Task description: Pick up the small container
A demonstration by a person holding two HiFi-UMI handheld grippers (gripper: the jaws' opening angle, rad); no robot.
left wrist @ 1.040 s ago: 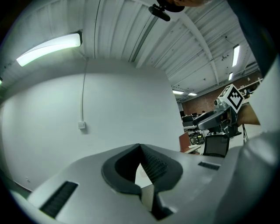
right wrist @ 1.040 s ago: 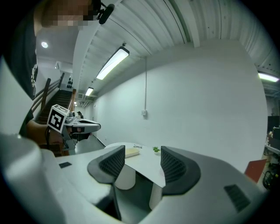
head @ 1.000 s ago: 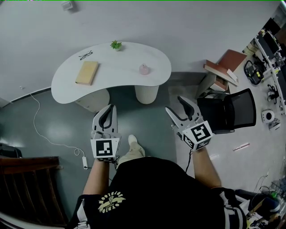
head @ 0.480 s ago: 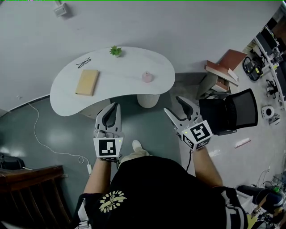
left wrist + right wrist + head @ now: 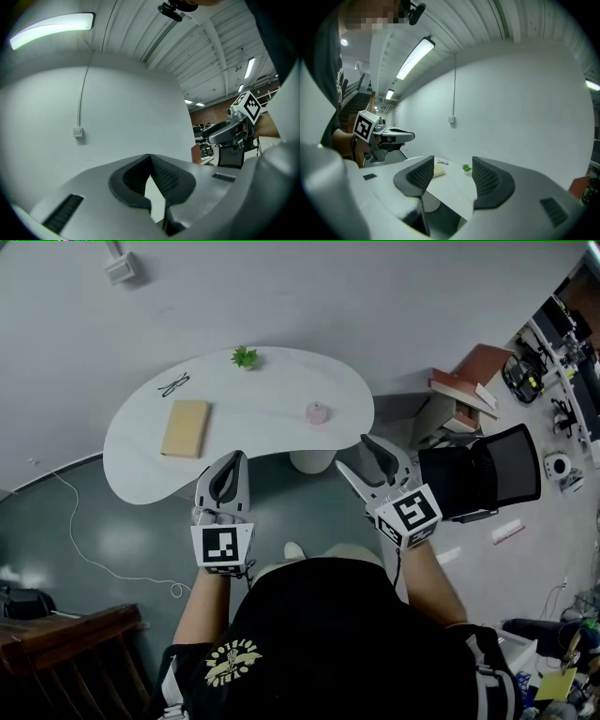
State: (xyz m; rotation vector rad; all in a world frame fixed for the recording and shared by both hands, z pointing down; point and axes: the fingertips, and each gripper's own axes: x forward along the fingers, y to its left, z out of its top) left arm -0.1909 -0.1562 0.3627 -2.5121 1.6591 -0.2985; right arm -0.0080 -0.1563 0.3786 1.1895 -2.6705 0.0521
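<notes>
White kidney-shaped table (image 5: pixel 262 418) against a bare wall (image 5: pixel 328 296): the small pink container (image 5: pixel 317 412) sits near its 3 o'clock end, well apart from the tan notebook (image 5: pixel 185 427) at its 9 o'clock. We hold the right gripper (image 5: pixel 354 457), jaws wide and empty, short of the table, the container at its 11 o'clock; the left gripper (image 5: pixel 234 463) is closed on nothing. An off-centre reach, we judge, could nudge it along the smooth top or over the edge.
</notes>
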